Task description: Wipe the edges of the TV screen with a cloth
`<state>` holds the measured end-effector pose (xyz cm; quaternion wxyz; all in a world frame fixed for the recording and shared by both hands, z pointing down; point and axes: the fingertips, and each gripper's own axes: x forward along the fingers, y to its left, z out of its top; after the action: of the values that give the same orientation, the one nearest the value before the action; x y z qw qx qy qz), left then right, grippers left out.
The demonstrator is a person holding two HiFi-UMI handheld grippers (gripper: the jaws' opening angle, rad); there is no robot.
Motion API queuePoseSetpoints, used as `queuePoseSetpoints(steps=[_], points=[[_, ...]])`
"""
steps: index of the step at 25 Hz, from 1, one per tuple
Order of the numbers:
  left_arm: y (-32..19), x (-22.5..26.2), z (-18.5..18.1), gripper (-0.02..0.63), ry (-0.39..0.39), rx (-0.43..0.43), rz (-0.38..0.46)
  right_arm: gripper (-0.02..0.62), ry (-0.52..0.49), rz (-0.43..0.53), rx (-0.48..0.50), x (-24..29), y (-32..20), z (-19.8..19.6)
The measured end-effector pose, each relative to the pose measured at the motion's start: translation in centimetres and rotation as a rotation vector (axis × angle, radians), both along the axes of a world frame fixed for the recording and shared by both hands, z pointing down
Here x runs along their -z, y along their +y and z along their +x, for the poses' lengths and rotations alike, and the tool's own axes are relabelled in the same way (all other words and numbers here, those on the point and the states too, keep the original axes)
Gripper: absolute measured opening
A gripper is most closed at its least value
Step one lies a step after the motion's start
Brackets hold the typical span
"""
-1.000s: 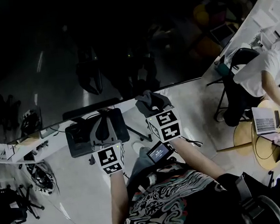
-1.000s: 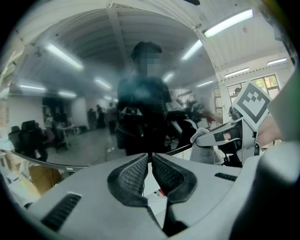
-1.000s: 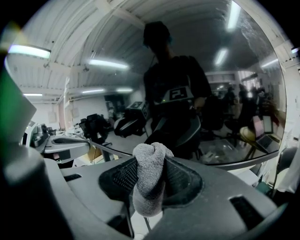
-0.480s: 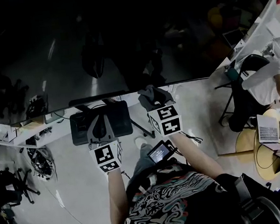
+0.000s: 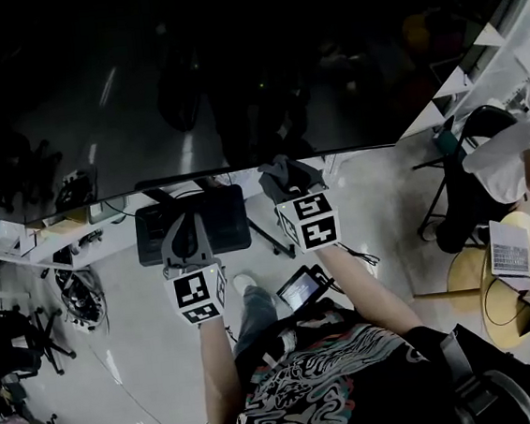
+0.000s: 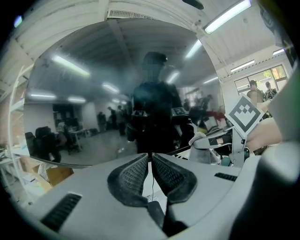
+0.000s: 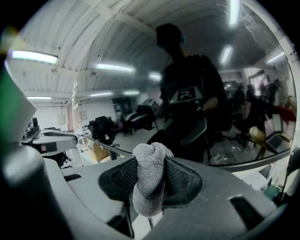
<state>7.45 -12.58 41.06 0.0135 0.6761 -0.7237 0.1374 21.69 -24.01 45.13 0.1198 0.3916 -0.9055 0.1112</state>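
The big dark TV screen (image 5: 231,69) fills the top of the head view, its lower edge (image 5: 269,163) slanting across the middle. My right gripper (image 5: 290,190) is shut on a grey cloth (image 5: 284,176) that sits right at this lower edge. In the right gripper view the bunched cloth (image 7: 149,180) is pinched between the pads, with the reflecting screen (image 7: 187,70) just ahead. My left gripper (image 5: 185,227) hangs below the edge, over the stand, to the left of the right one. Its jaws (image 6: 150,158) are shut with nothing between them, facing the screen (image 6: 93,93).
The TV's black stand base (image 5: 219,222) lies under the left gripper. A small lit device (image 5: 299,289) hangs near my waist. At right a seated person (image 5: 510,166) works at a round table (image 5: 497,271) with a laptop. Office chairs (image 5: 14,336) and cables stand at left.
Both grippers have risen a little toward the TV's lower edge, and the cloth now reaches that edge. The head view has shifted, showing more screen and floor at left.
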Motion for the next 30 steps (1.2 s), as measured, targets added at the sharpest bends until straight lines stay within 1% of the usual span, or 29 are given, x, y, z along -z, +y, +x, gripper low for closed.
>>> queuePoseSetpoints(steps=[7,11,17,30], points=[[-1.3,0.1,0.4,0.035,0.01,-0.03,0.021,0.167,0.015,0.004,0.003,-0.2,0.1,0.0],[-1.7,0.1,0.3,0.035,0.012,-0.051,0.018,0.167,0.017,-0.008,0.007,-0.4,0.2,-0.1],[-2.1,0.3,-0.6,0.035,0.022,-0.056,0.017,0.167,0.021,-0.015,0.013,0.0,0.4,-0.8],[-3.9,-0.6,-2.3,0.035,0.043,-0.104,0.004,0.167,0.037,-0.023,0.004,-0.4,0.5,-2.8]])
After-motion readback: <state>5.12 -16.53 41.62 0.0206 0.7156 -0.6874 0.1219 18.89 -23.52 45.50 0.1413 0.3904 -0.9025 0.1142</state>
